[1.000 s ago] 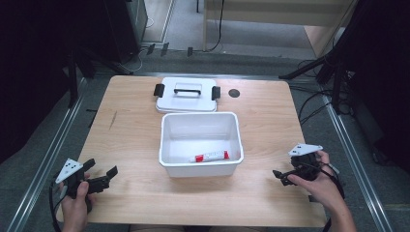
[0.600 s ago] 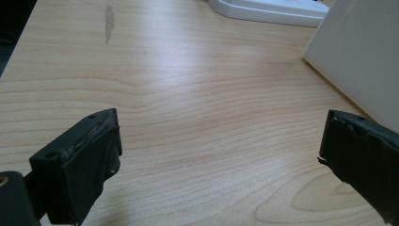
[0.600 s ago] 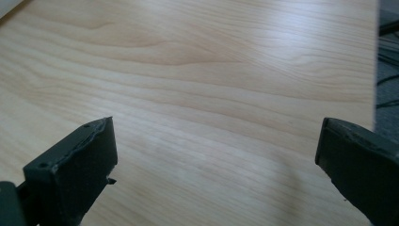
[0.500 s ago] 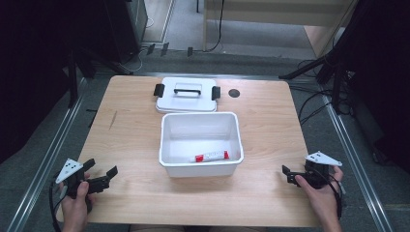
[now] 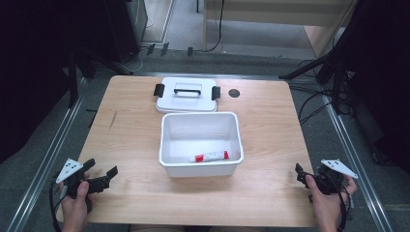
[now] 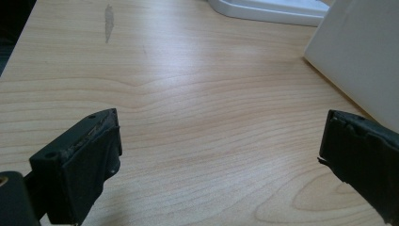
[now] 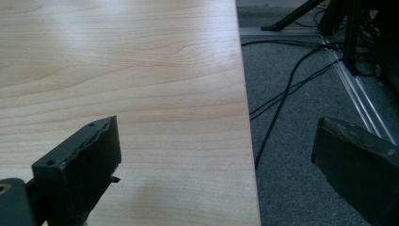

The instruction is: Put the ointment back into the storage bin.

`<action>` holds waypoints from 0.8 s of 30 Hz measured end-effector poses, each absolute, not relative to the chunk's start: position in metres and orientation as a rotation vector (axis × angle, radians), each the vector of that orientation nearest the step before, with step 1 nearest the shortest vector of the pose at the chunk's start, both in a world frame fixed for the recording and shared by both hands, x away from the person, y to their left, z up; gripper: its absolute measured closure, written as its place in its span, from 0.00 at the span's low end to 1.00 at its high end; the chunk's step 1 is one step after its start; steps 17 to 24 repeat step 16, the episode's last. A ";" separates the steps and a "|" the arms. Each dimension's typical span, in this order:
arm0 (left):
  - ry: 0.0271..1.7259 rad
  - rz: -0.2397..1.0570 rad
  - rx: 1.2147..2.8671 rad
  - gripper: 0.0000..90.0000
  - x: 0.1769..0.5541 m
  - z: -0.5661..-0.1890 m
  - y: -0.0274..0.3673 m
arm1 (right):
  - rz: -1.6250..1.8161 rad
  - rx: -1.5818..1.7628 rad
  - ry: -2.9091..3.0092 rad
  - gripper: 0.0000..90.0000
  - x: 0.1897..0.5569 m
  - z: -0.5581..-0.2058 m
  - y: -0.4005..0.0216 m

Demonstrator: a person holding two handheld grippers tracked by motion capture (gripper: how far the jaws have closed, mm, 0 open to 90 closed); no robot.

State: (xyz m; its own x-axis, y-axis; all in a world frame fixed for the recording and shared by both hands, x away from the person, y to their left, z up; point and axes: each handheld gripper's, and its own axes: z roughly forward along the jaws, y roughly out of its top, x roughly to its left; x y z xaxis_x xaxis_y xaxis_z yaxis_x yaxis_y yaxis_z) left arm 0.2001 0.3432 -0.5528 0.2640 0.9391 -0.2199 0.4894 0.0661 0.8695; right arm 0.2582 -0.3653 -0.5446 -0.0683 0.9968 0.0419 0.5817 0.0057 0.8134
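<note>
A white open bin (image 5: 200, 170) stands in the middle of the wooden table (image 5: 135, 135). A red and white tube (image 5: 211, 156) lies along its front inside wall. Behind the bin, the white lid (image 5: 186, 96) with black latches lies flat. At the near left corner my left gripper (image 5: 102, 168) is open and holds nothing; its own view shows the jaws wide apart (image 6: 219, 141) over bare wood, with the bin's wall (image 6: 362, 52) at the right. My right gripper (image 5: 300, 175) is open and holds nothing at the table's near right edge, its jaws (image 7: 216, 150) straddling that edge.
A small round black hole (image 5: 234, 93) sits in the tabletop right of the lid. Off the table's right edge (image 7: 244, 117) is grey floor with black cables (image 7: 291, 89) and metal rails. A grey scuff (image 6: 108, 21) marks the wood at the left.
My right gripper has drawn back to the right and toward the near edge, away from the bin. The left gripper, bin, tube and lid have not moved.
</note>
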 end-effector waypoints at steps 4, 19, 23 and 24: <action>1.366 0.584 1.571 0.00 0.200 -0.553 0.343 | 0.910 1.618 1.685 0.03 0.256 -0.547 -0.365; 1.365 0.582 1.572 0.00 0.200 -0.553 0.343 | 0.887 1.541 1.698 0.03 0.253 -0.547 -0.359; 1.365 0.582 1.572 0.00 0.200 -0.553 0.343 | 0.887 1.541 1.698 0.03 0.253 -0.547 -0.359; 1.365 0.582 1.572 0.00 0.200 -0.553 0.343 | 0.887 1.541 1.698 0.03 0.253 -0.547 -0.359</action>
